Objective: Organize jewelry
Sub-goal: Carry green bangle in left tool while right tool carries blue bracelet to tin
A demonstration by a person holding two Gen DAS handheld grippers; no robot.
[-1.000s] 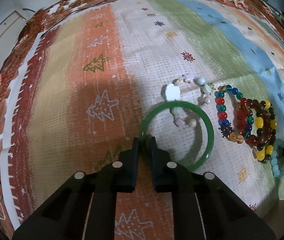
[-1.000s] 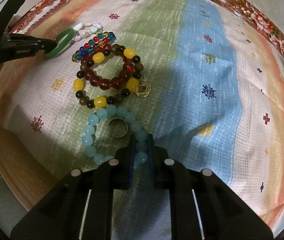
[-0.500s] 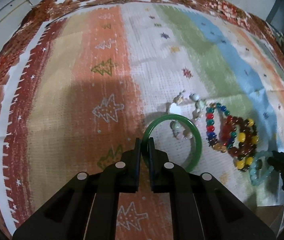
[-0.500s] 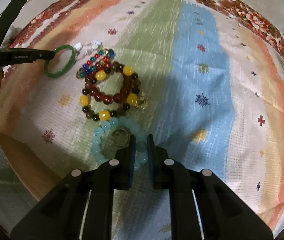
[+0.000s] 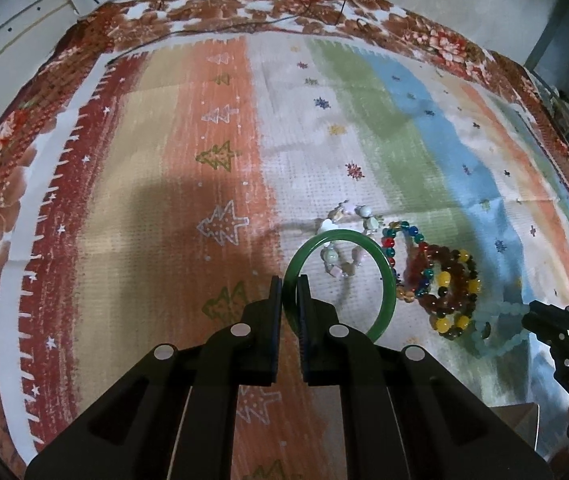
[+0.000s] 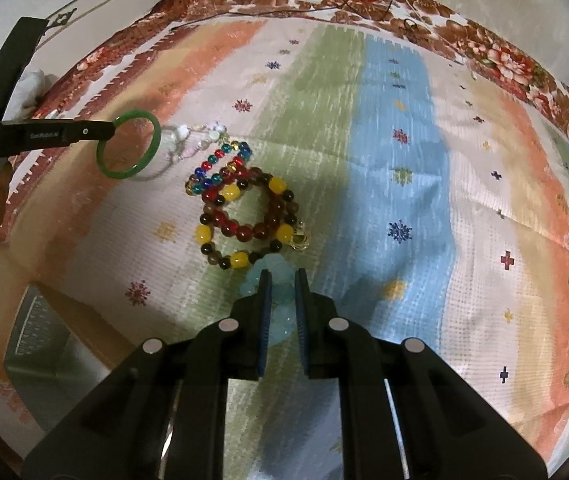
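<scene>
Left gripper (image 5: 290, 282) is clamped on the rim of the green jade bangle (image 5: 388, 276); the jaws pinch the near-left arc of the ring. In the right wrist view the bangle (image 6: 152, 148) hangs off the gripper tip, raised clear of the striped cloth (image 6: 396, 168), with a faint ring shadow below it.

Landmark: amber-and-yellow bead bracelet (image 6: 244, 220), lying flat on the cloth.
- Multicolour glass-bead bracelet (image 6: 214, 168): touching the landmark on its far-left side.
- Pale shell-and-stone bracelet (image 6: 200, 140): just beyond the multicolour one, between it and the bangle.
- Small gold ring or charm (image 6: 300, 238): against the landmark's right edge; detail too small to tell.
- Light-blue bead bracelet (image 6: 280, 280): just nearer than the landmark, close to touching it.

Right gripper (image 6: 282, 276) is narrow, closed onto the light-blue bead bracelet, beads bunched between the jaws. Left wrist view shows the strand (image 5: 500, 336) hanging from the right gripper (image 5: 528, 318).
</scene>
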